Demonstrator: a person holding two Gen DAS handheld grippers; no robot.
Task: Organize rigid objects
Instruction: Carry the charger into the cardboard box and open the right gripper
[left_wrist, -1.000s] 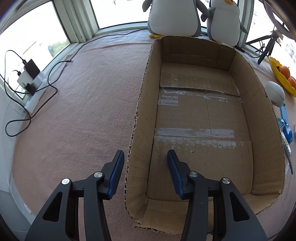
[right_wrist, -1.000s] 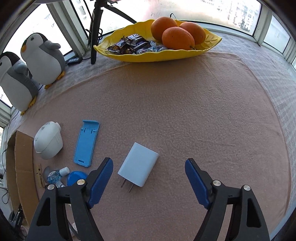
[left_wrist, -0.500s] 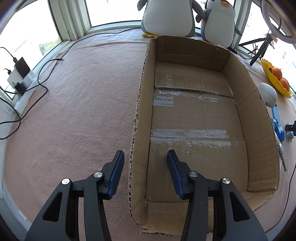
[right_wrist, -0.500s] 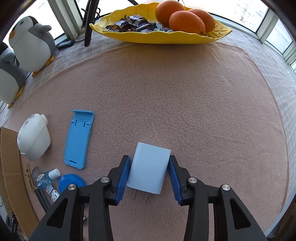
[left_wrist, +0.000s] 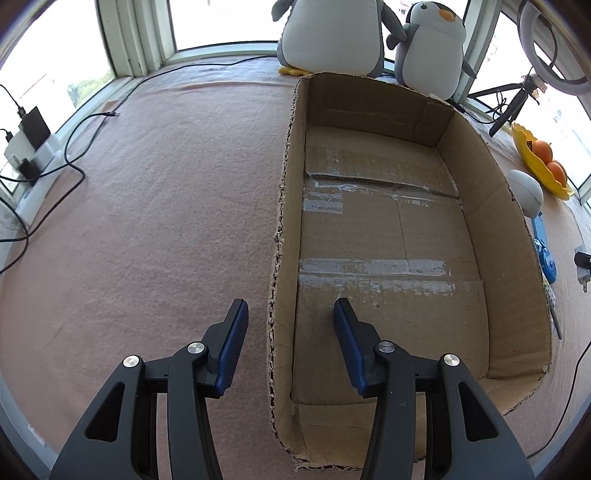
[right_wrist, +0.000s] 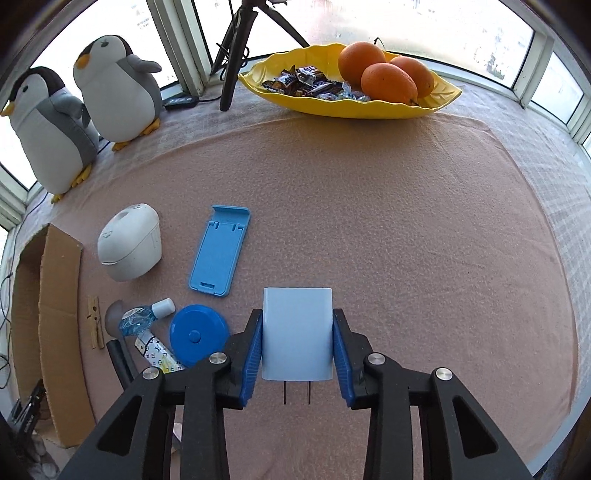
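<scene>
My right gripper (right_wrist: 297, 349) is shut on a white wall charger (right_wrist: 296, 332), prongs pointing back toward me, lifted off the pink cloth. My left gripper (left_wrist: 290, 325) is open and empty, its jaws either side of the near left wall of an empty cardboard box (left_wrist: 284, 206). The box edge also shows at the left of the right wrist view (right_wrist: 59, 295). The charger also shows in the left wrist view (left_wrist: 583, 271), far right. On the cloth lie a blue phone stand (right_wrist: 219, 251), a white rounded device (right_wrist: 129, 242), a blue round disc (right_wrist: 199, 334), a small bottle (right_wrist: 142, 317) and a wooden clothespin (right_wrist: 95, 323).
A yellow dish (right_wrist: 351, 107) with oranges and sweets stands at the back. Two plush penguins (right_wrist: 77, 110) sit by the window, behind the box. A tripod (right_wrist: 236, 55) stands near them. Cables and a power strip (left_wrist: 33, 158) lie left of the box.
My right gripper closed on the charger and lifted it off the cloth. My left gripper drew back a little along the box's left wall, still open.
</scene>
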